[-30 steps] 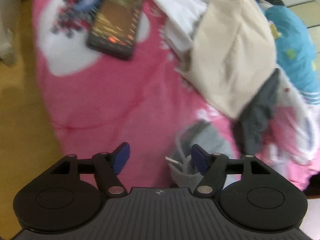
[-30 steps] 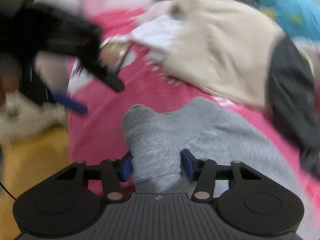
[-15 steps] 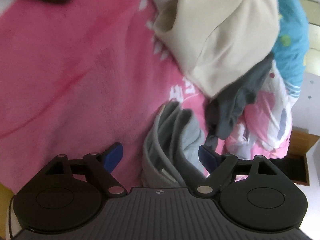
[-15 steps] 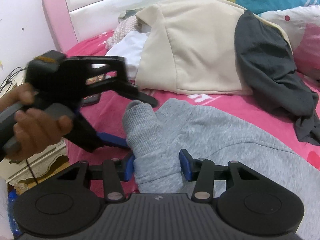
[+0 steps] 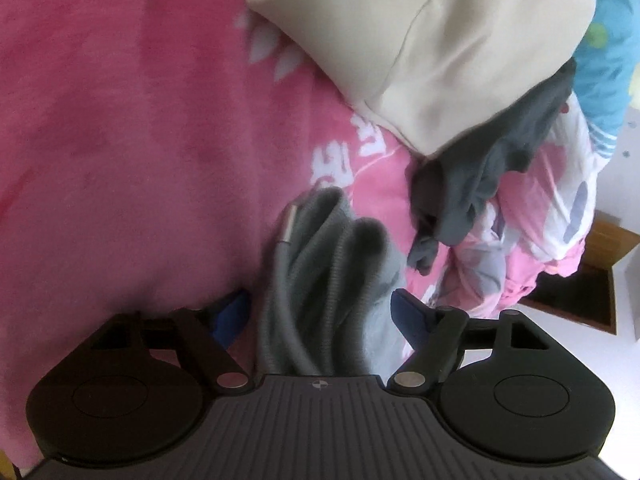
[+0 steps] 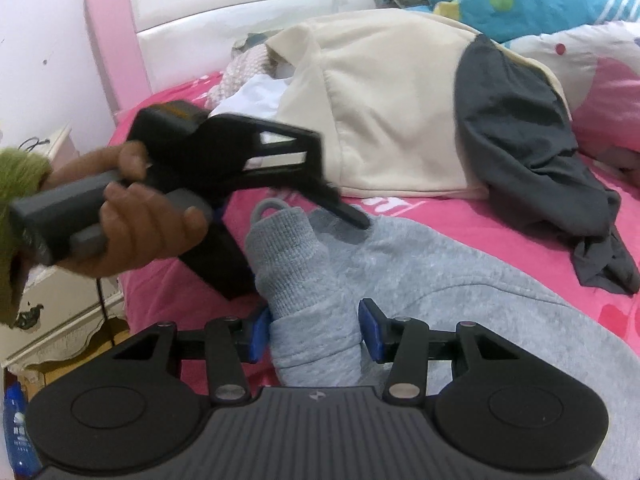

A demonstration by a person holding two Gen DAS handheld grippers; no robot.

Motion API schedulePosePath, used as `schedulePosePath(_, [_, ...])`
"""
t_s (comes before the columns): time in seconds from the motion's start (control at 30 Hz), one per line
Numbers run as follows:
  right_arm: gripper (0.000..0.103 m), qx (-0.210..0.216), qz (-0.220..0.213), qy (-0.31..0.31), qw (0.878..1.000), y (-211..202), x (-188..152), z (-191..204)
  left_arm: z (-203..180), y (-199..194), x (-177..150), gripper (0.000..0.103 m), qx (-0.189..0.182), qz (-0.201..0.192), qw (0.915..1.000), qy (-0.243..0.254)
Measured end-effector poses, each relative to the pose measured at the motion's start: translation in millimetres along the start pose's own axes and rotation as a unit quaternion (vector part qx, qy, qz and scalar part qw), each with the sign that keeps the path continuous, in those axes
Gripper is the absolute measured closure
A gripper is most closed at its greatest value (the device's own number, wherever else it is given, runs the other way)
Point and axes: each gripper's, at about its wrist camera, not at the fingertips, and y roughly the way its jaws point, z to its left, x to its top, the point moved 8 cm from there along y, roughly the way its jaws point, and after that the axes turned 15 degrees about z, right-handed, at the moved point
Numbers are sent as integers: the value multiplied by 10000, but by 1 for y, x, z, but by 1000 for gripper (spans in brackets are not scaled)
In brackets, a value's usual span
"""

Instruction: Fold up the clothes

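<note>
Closing on the grey hoodie (image 6: 420, 288) bunched at the bed's (image 5: 120, 140) near edge, the left hand-held gripper (image 5: 320, 316) may trap its drawcord (image 5: 280, 264) or miss a layer, while the right hand-held gripper (image 6: 316, 330) pinches the cuff (image 6: 292, 264).

Left wrist view: looks steeply down, close over the pink bedspread (image 5: 140, 140).
Right wrist view: looks lower across the bed toward the headboard (image 6: 224, 12), upper left.
Shared: grey sweatshirt (image 5: 340, 280) (image 6: 420, 280), cream garment (image 5: 440, 48) (image 6: 392, 120), dark garment (image 5: 500, 160) (image 6: 520, 140).
</note>
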Motion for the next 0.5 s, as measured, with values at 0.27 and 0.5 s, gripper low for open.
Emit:
schedulePosePath(0.27, [38,-433,234,-1260,9908,22,-5,30,-1,4,-5,60,272,-81,9994,196])
schedulePosePath(0.5, [51,-633,517,-1538,9847,33,-1,33,-8,-4,-13,79,713,-441,9950,537])
